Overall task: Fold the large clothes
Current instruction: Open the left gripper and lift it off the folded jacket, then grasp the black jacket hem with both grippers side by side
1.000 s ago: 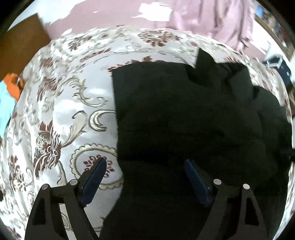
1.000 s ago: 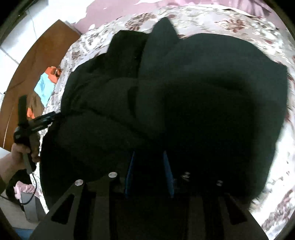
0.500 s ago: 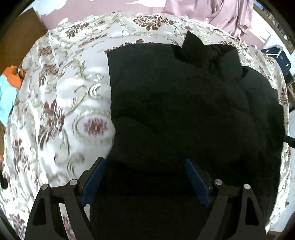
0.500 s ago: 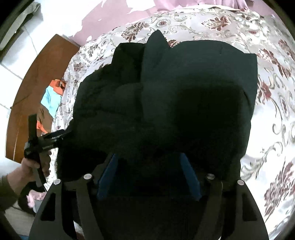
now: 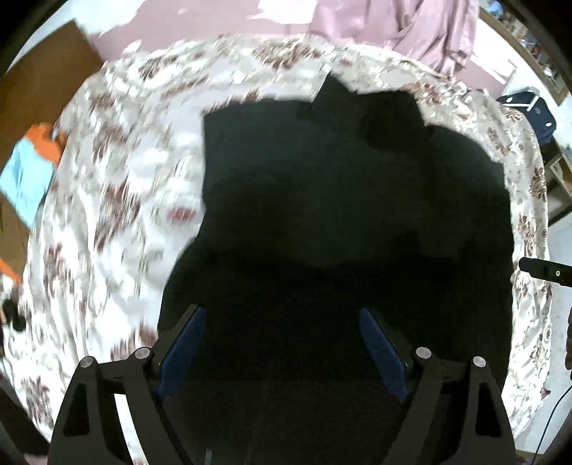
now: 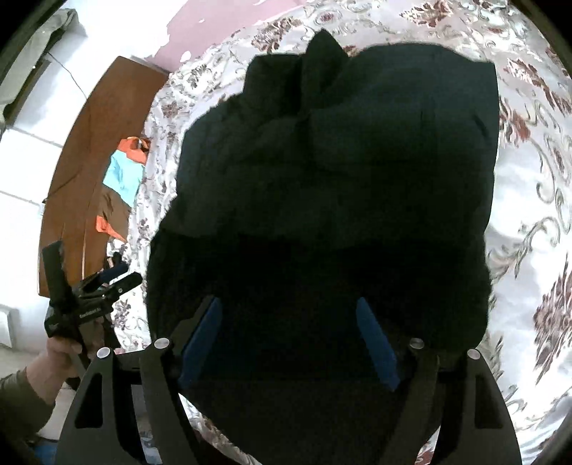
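Over the bed: both hand-held grippers are pointed steeply down at the garment from above.
Right gripper (image 6: 287, 343): the jaws are opening and are seen spread wide; the blue pads (image 6: 375, 343) frame dark cloth, but no fold is seen pinched between them, so nothing is judged held.
Left gripper (image 5: 282, 348): the jaws are seen wide apart with nothing gripped; black fabric fills the gap behind them, and contact cannot be told. In the right wrist view it is seen at nine o'clock, gripped by the person's left hand (image 6: 62, 352), off the garment's edge.
Garment: a large black padded jacket (image 6: 357, 179) is laid on the bed, bunched into thick soft folds, with a pointed flap raised at twelve o'clock. Its straight edge lies at ten o'clock in the left wrist view.
Bedspread: a white satin cover with dark red and gold floral scrolls (image 5: 118, 214) is exposed around the jacket from nine to three o'clock.
Surroundings: a brown wooden board (image 6: 96, 150) and orange and light blue cloth (image 6: 123, 171) are seen at ten o'clock; pink curtains (image 5: 400, 32) hang at one o'clock.
Step in hand: a fold appears to have just been laid down and let go.
Next move: fresh holds on an outer edge are called for, both grippers closed on cloth before another fold is carried across.
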Tool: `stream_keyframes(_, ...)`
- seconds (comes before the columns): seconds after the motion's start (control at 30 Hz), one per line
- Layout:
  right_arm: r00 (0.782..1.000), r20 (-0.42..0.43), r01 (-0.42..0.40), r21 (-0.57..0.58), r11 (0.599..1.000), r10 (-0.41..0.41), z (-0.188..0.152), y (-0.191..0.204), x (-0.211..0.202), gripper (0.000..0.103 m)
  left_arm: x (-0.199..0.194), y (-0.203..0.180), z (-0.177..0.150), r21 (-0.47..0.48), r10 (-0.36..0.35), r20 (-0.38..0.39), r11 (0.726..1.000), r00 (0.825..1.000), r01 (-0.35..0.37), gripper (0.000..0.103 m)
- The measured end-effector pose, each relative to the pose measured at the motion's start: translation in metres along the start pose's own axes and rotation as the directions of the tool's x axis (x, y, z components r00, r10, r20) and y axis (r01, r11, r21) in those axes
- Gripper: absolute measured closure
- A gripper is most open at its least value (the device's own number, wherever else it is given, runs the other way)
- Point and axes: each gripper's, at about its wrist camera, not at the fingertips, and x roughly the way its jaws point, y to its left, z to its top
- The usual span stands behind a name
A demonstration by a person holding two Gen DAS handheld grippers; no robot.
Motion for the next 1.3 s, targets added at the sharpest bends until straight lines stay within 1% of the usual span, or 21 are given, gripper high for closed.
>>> stream_keyframes(0.07,1.000,0.028,0.014,0.012,1.000,-0.015,0.019,0.001,-0.008,0.030,0.002,-0.008,0.024,0.026,-0.011,0.023,1.000,1.000,0.010,0.016)
stream_keyframes(0.13,0.998,0.056,0.030,0.027,0.999,-0.032,0.041,0.002,-0.015,0.030,0.010,-0.015,0.059,0.041,-0.023,0.036,0.999,0.999,0.021,0.016)
stream_keyframes(0.17,0.996,0.071,0.048,0.034,0.998,-0.051,0.054,0.005,-0.017,0.030,0.013,-0.018,0.073,0.046,-0.028,0.038,0.999,0.999,0.026,0.016)
stream_keyframes(0.2,0.995,0.077,0.061,0.040,0.997,-0.064,0.065,0.006,-0.018,0.030,0.019,-0.020,0.095,0.051,-0.035,0.038,0.998,0.999,0.034,0.016)
stream_keyframes(0.27,0.992,0.080,0.091,0.047,0.995,-0.094,0.094,0.011,-0.016,0.030,0.030,-0.022,0.126,0.049,-0.039,0.030,0.998,0.999,0.037,0.016)
stream_keyframes(0.3,0.991,0.076,0.109,0.043,0.993,-0.112,0.113,0.015,-0.011,0.030,0.038,-0.020,0.147,0.037,-0.037,0.018,0.999,0.999,0.037,0.016)
stream_keyframes(0.4,0.982,0.079,0.168,0.024,0.985,-0.170,0.165,0.023,0.003,0.030,0.055,-0.013,0.187,-0.011,-0.030,0.010,0.999,0.999,0.030,0.016)
stream_keyframes(0.47,0.982,0.071,0.170,0.054,0.984,-0.174,0.192,0.020,0.012,0.030,0.069,-0.009,0.211,-0.037,-0.041,0.002,0.998,0.999,0.041,0.016)
stream_keyframes(0.57,0.981,0.062,0.179,0.095,0.979,-0.186,0.224,0.013,0.025,0.030,0.092,-0.011,0.238,-0.042,-0.052,-0.014,0.998,0.999,0.052,0.018)
stream_keyframes(0.73,0.971,0.050,0.227,0.121,0.966,-0.234,0.275,0.000,0.051,0.030,0.126,-0.022,0.277,-0.033,-0.071,-0.026,0.997,0.997,0.070,0.018)
stream_keyframes(0.8,0.975,0.042,0.210,0.132,0.969,-0.217,0.295,-0.004,0.062,0.030,0.141,-0.027,0.292,-0.036,-0.077,-0.038,0.996,0.996,0.076,0.020)
stream_keyframes(0.87,0.973,0.023,0.224,0.119,0.967,-0.228,0.310,-0.004,0.075,0.030,0.152,-0.031,0.303,-0.036,-0.075,-0.048,0.997,0.996,0.073,0.025)
stream_keyframes(0.97,0.972,-0.017,0.235,0.095,0.967,-0.235,0.325,-0.003,0.097,0.030,0.166,-0.037,0.317,-0.041,-0.065,-0.066,0.997,0.996,0.063,0.035)
stream_keyframes(1.03,0.965,-0.049,0.261,0.067,0.963,-0.258,0.332,-0.001,0.111,0.032,0.174,-0.039,0.321,-0.037,-0.054,-0.082,0.998,0.995,0.051,0.045)
stream_keyframes(1.07,0.961,-0.067,0.272,0.059,0.961,-0.268,0.334,-0.001,0.117,0.033,0.178,-0.040,0.321,-0.033,-0.045,-0.089,0.999,0.995,0.043,0.046)
stream_keyframes(1.1,0.958,-0.081,0.279,0.054,0.959,-0.275,0.336,-0.002,0.121,0.041,0.181,-0.040,0.322,-0.032,-0.043,-0.091,0.999,0.995,0.040,0.048)
stream_keyframes(1.13,0.954,-0.092,0.290,0.049,0.956,-0.285,0.336,-0.003,0.126,0.055,0.183,-0.041,0.322,-0.031,-0.043,-0.092,0.999,0.995,0.040,0.051)
stream_keyframes(1.17,0.952,-0.102,0.293,0.042,0.955,-0.288,0.335,-0.005,0.129,0.063,0.184,-0.042,0.322,-0.028,-0.047,-0.095,0.999,0.994,0.044,0.052)
stream_keyframes(1.2,0.950,-0.115,0.295,0.028,0.955,-0.290,0.334,-0.006,0.132,0.087,0.186,-0.043,0.321,-0.026,-0.051,-0.100,0.998,0.994,0.048,0.054)
stream_keyframes(1.23,0.947,-0.122,0.302,0.006,0.953,-0.299,0.331,-0.005,0.132,0.096,0.186,-0.043,0.321,-0.023,-0.051,-0.104,0.999,0.993,0.049,0.055)
stream_keyframes(1.3,0.953,-0.091,0.286,-0.047,0.957,-0.289,0.327,-0.001,0.124,0.097,0.184,-0.044,0.320,-0.020,-0.050,-0.105,0.999,0.993,0.048,0.058)
